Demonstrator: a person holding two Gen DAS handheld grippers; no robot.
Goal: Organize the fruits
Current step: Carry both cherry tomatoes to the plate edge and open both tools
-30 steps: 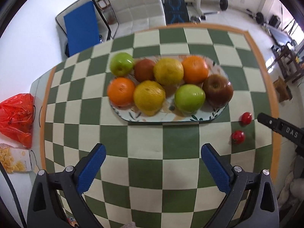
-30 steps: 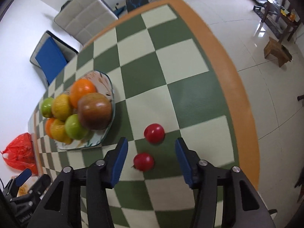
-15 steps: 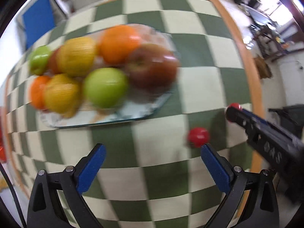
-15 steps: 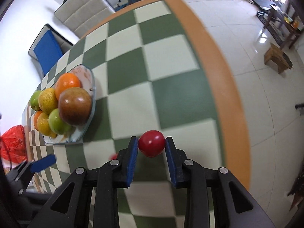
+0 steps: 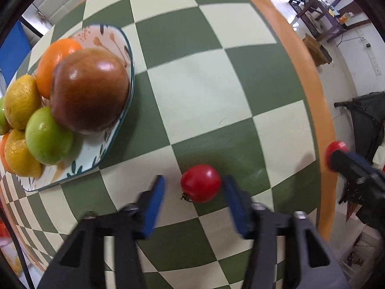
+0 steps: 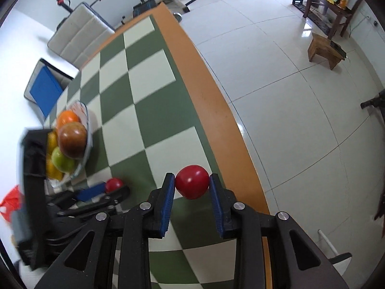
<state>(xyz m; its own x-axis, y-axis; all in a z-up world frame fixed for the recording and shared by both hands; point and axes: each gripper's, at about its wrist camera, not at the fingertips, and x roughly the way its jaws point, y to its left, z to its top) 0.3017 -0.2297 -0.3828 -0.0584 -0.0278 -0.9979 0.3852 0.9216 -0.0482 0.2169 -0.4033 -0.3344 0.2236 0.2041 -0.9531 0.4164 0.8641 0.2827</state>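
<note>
A small red tomato (image 5: 201,183) lies on the checked table between the blue pads of my left gripper (image 5: 194,179). That gripper is open; its right pad is almost on the fruit and a gap remains at the left pad. My right gripper (image 6: 192,177) is shut on a second red tomato (image 6: 192,181), held near the table's orange border (image 6: 216,110). The patterned plate (image 5: 120,120) to the left carries a brown-red apple (image 5: 89,91), an orange (image 5: 57,57), a green apple (image 5: 48,137) and yellow citrus (image 5: 21,101).
The table's edge (image 5: 312,96) runs close on the right, with tiled floor beyond. A wooden stool (image 6: 324,53) stands on the floor. A padded chair (image 6: 79,33) and a blue-seated chair (image 6: 45,91) are behind the table. A red bag (image 6: 10,204) lies at the far left.
My left gripper swung right and forward to the loose tomato and narrowed its jaws around it. The right gripper shut on the other tomato and carried it toward the table's edge.
</note>
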